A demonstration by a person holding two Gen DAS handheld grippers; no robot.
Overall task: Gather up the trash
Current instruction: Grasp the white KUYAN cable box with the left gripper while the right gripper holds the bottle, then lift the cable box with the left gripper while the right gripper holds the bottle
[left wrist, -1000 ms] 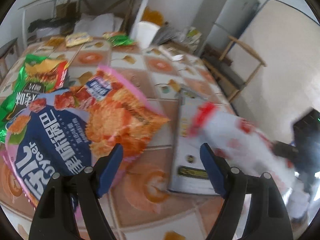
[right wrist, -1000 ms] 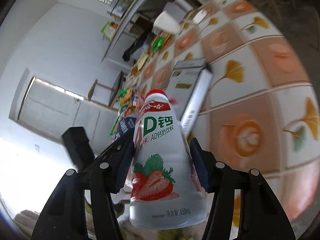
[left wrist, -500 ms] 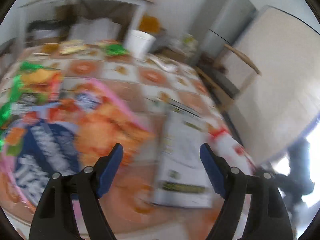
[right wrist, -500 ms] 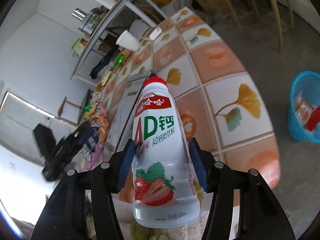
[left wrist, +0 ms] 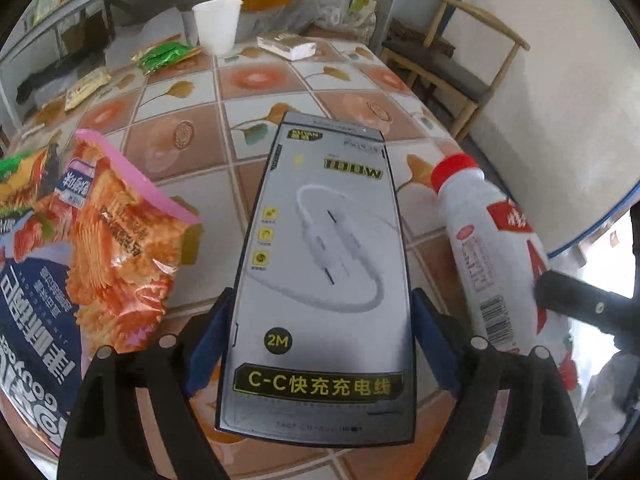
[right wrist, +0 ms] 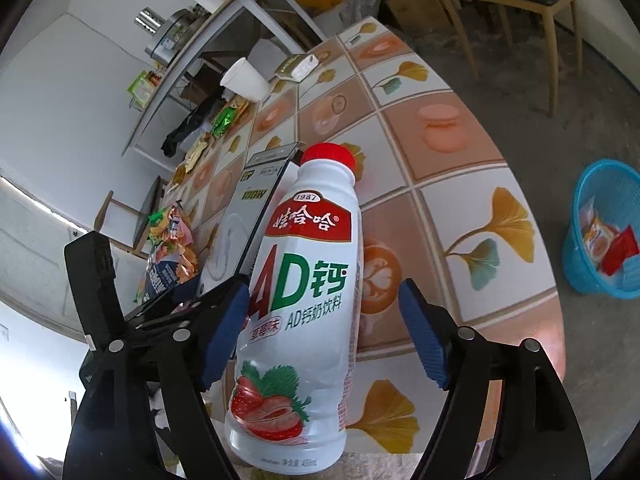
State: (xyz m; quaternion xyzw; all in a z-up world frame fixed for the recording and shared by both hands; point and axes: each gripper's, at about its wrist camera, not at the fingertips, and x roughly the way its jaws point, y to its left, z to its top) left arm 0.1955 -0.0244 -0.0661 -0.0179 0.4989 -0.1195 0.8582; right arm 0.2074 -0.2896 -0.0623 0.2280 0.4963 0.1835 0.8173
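A grey charging-cable box [left wrist: 324, 240] lies flat on the tiled table [left wrist: 248, 80]. My left gripper [left wrist: 322, 328] straddles its near end, jaws opening, a pad close beside each long edge. A white strawberry-milk bottle [right wrist: 308, 280] with a red cap stands tilted at the table's near edge between the fingers of my right gripper [right wrist: 324, 328]. Those jaws are opening: the left pad is against the bottle, the right pad stands clear of it. The bottle [left wrist: 492, 248] also shows at the right of the left wrist view, beside the box [right wrist: 256, 196].
A large orange and blue chip bag [left wrist: 116, 240] lies left of the box. Farther back are a green wrapper [left wrist: 164, 54], a paper cup [left wrist: 218, 26] and a tissue pack [left wrist: 286, 44]. A blue basket [right wrist: 604, 232] holding wrappers stands on the floor at right. A wooden chair [left wrist: 440, 56] is beyond the table.
My left gripper has swung right, from the chip bag to straddling the cable box. The right gripper's jaws have spread away from the bottle, and its view has tipped down toward the table.
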